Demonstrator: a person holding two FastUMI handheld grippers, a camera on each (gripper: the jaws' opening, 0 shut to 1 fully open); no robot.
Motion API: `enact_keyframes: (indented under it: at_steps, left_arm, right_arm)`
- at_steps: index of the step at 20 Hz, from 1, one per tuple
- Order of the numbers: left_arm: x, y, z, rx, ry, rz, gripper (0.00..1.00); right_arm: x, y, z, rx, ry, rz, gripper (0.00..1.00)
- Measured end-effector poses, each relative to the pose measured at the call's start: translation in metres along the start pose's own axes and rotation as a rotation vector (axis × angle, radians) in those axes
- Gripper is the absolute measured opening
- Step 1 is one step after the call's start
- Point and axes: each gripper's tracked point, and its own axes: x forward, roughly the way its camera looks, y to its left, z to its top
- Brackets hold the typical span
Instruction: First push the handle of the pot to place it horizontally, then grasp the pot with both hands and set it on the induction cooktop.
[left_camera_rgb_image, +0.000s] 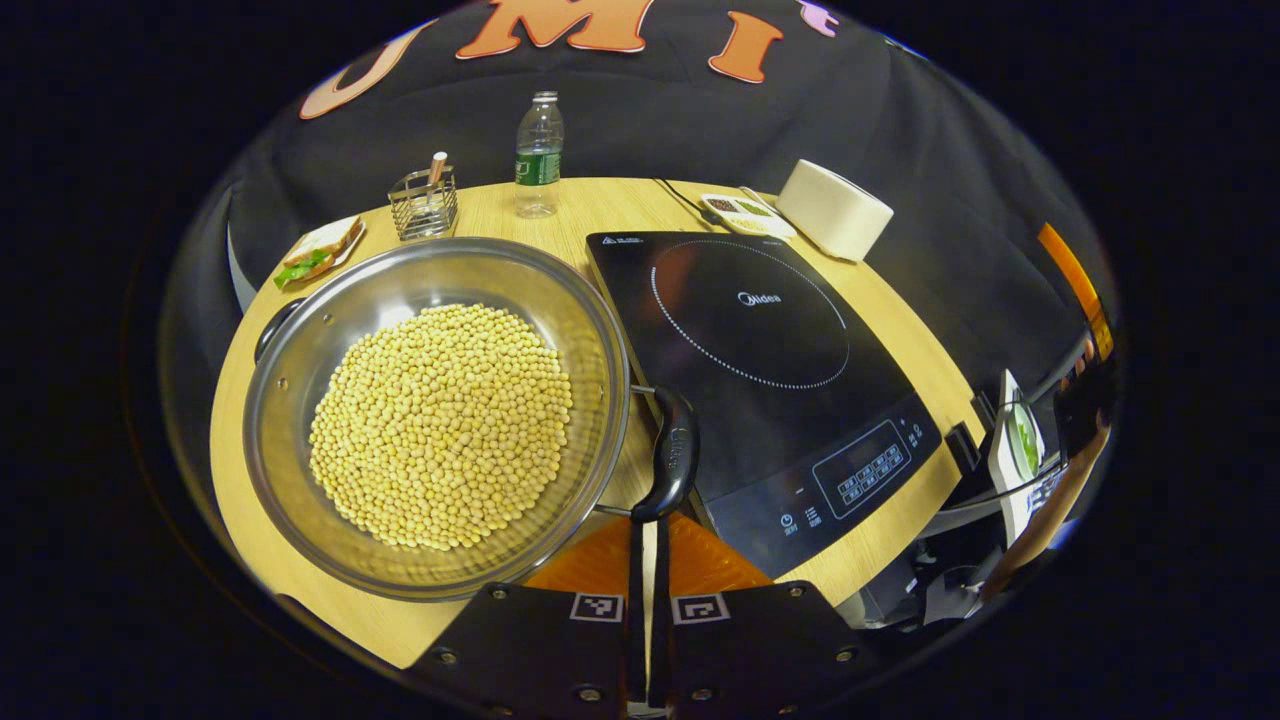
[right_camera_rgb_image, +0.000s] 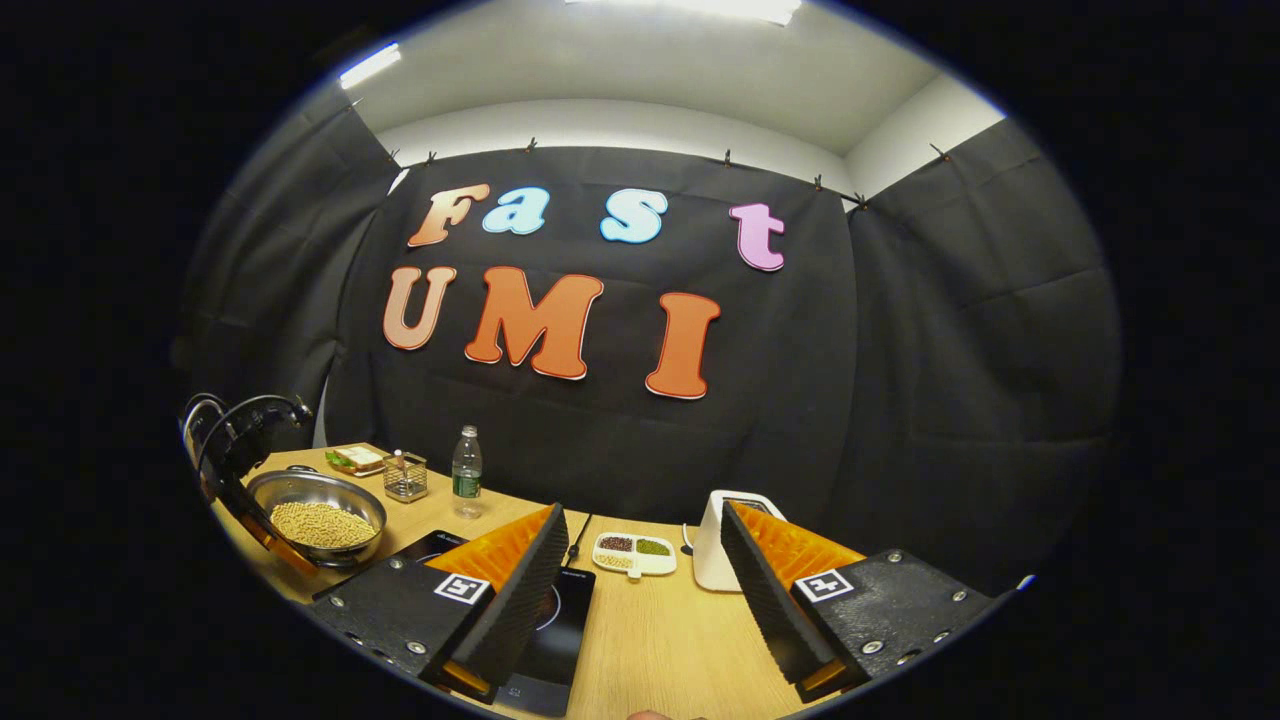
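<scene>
A steel pot (left_camera_rgb_image: 300, 345) full of yellow soybeans (left_camera_rgb_image: 440, 425) stands on the wooden table, left of the black induction cooktop (left_camera_rgb_image: 760, 370). Its black side handle (left_camera_rgb_image: 672, 455) lies between the pot and the cooktop's edge; a second handle (left_camera_rgb_image: 272, 328) is on the far rim. My left gripper (left_camera_rgb_image: 645, 525) is shut with nothing held, its tips right at the near end of the side handle. In the right gripper view, my right gripper (right_camera_rgb_image: 640, 565) hangs open above the table's front, over the cooktop (right_camera_rgb_image: 555, 620), well to the right of the pot (right_camera_rgb_image: 318, 520).
Behind the pot are a sandwich plate (left_camera_rgb_image: 320, 255), a wire holder (left_camera_rgb_image: 424, 205) and a water bottle (left_camera_rgb_image: 539, 155). A divided dish (left_camera_rgb_image: 745, 212) and a white box (left_camera_rgb_image: 832, 208) sit behind the cooktop. The table edge runs just right of the cooktop.
</scene>
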Motion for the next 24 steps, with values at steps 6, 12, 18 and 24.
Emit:
enact_keyframes:
  at_steps: [6, 12, 18, 24]
  left_arm:
    - [0.013, 0.006, 0.02, -0.056, -0.048, -0.004, 0.03]
    - [0.024, 0.012, 0.039, -0.067, -0.109, 0.029, 0.03]
    - [0.034, 0.011, 0.056, -0.045, -0.166, 0.033, 0.03]
    - [0.044, 0.015, 0.08, -0.065, -0.233, 0.042, 0.02]
  right_arm:
    - [0.005, 0.015, -0.016, 0.038, 0.057, 0.029, 0.95]
    - [0.017, 0.049, -0.021, 0.063, 0.087, 0.089, 0.95]
    - [0.023, 0.101, -0.034, 0.086, 0.149, 0.191, 0.95]
    - [0.032, 0.156, -0.047, 0.126, 0.229, 0.301, 0.95]
